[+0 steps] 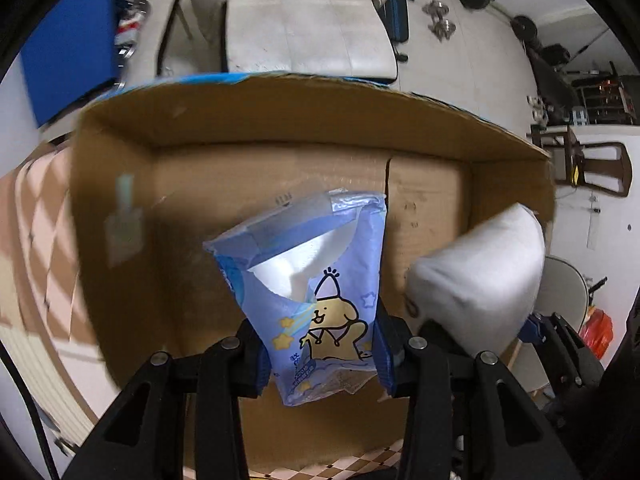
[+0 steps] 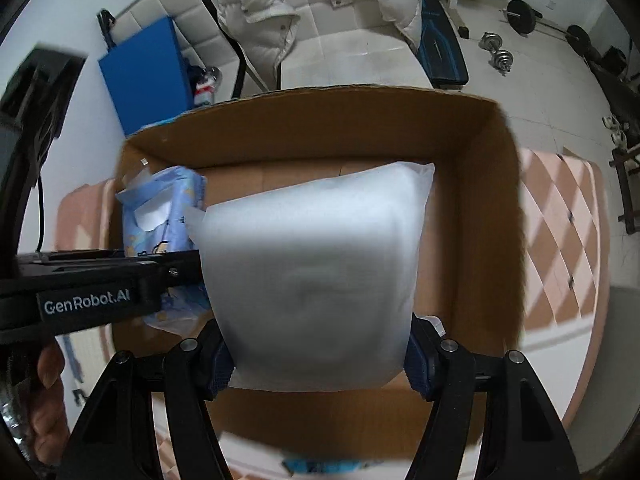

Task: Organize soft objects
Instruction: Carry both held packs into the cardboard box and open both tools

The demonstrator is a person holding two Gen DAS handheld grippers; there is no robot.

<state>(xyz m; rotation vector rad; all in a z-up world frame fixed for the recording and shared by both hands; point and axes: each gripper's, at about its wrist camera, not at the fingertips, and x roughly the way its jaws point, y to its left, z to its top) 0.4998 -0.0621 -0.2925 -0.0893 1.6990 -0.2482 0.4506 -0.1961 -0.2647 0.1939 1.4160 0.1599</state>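
The blue tissue pack [image 1: 320, 296], printed with a yellow cartoon dog and stars and torn open at its top so white tissue shows, hangs over the open cardboard box [image 1: 280, 128], pinched at its lower end by the left hand-held gripper [image 1: 324, 360], whose blue-padded fingers [image 1: 384, 364] press in on both sides of the wrapper. Just to its right, the white pillow-like pack [image 2: 316, 276] is clamped across its lower part by the right hand-held gripper [image 2: 320, 364], and it too sits above the box interior, nearer the box's right wall. In the right wrist view the tissue pack [image 2: 168, 208] appears at the left of the white pack, touching or nearly touching it, with the left hand-held gripper [image 2: 160, 264] reaching in from the side. The box [image 2: 480, 240] has a bare brown floor with a seam down the middle. It rests on a tabletop covered by a pink-and-white checked cloth [image 2: 560, 232]. Beyond it lie a white tiled floor [image 2: 360, 60], a blue panel [image 2: 144, 76], a white puffy jacket [image 2: 272, 4] and dumbbells [image 2: 498, 52].
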